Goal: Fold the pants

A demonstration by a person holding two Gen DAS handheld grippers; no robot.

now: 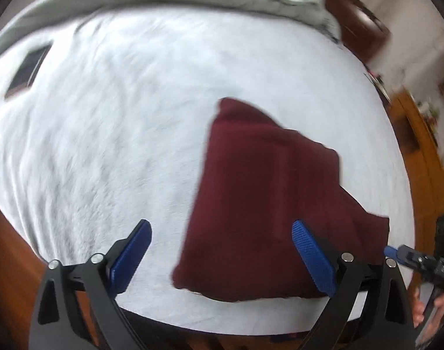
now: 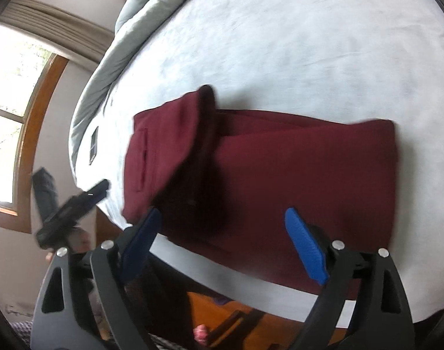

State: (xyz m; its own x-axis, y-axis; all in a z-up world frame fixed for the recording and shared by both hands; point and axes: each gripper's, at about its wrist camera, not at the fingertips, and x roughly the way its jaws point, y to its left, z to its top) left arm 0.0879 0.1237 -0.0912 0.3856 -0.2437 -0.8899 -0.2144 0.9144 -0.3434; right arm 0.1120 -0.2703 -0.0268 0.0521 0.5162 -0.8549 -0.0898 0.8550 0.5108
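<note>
On a white bed (image 1: 105, 116), folded maroon pants (image 2: 280, 175) lie flat as the left gripper (image 1: 220, 245) and right gripper (image 2: 223, 233) hover above, fingers spread apart, gripping nothing.

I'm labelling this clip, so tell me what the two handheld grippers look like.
Both match: the left gripper and right gripper have black angular forked arms with triangular cut-outs, silver round pivot bolts, and ridged blue finger pads. No cables or markings are readable. No sleeve shows.
</note>
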